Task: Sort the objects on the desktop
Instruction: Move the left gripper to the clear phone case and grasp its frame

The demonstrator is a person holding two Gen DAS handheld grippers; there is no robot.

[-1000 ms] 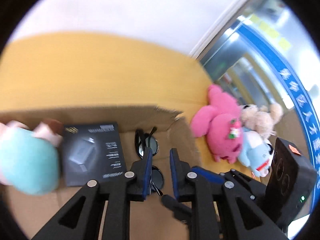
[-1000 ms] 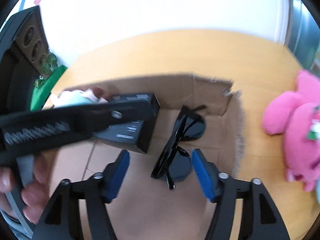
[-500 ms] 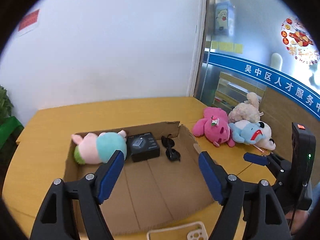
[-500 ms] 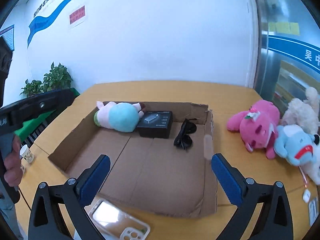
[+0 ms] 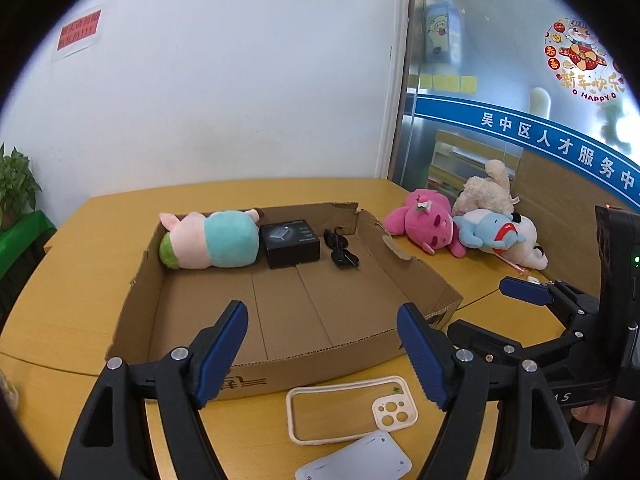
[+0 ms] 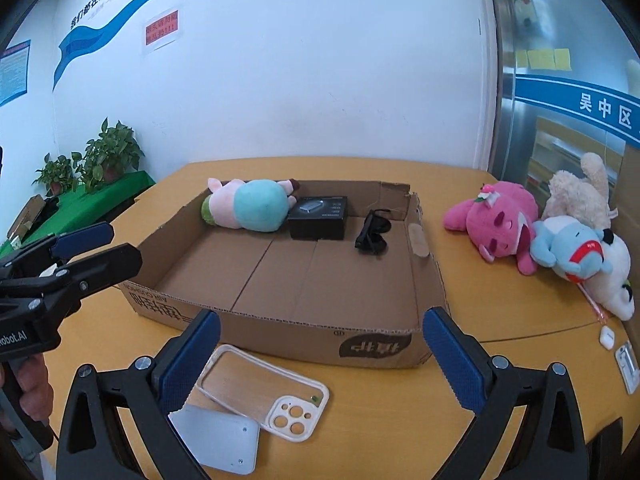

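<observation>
Three sorted items line the cardboard box (image 6: 304, 280) at frame center; both the left gripper (image 5: 320, 354) and right gripper (image 6: 320, 360) gape wide, empty, above the phone case (image 6: 260, 392) at bottom.

My left-hand camera looks forward along my own two fingers, tilted down, from just before the near wall of the cardboard tray (image 5: 256, 376); the phone case (image 5: 352, 408) lies close under it. My right-hand camera faces much the same way from a place further right, with the same case (image 6: 264, 392) near its lower edge. Both views share the tray (image 6: 304, 340), the yellow table (image 5: 80, 280) and the plush heap (image 6: 536, 232) at right. Each camera catches the other gripper at its frame edge.
</observation>
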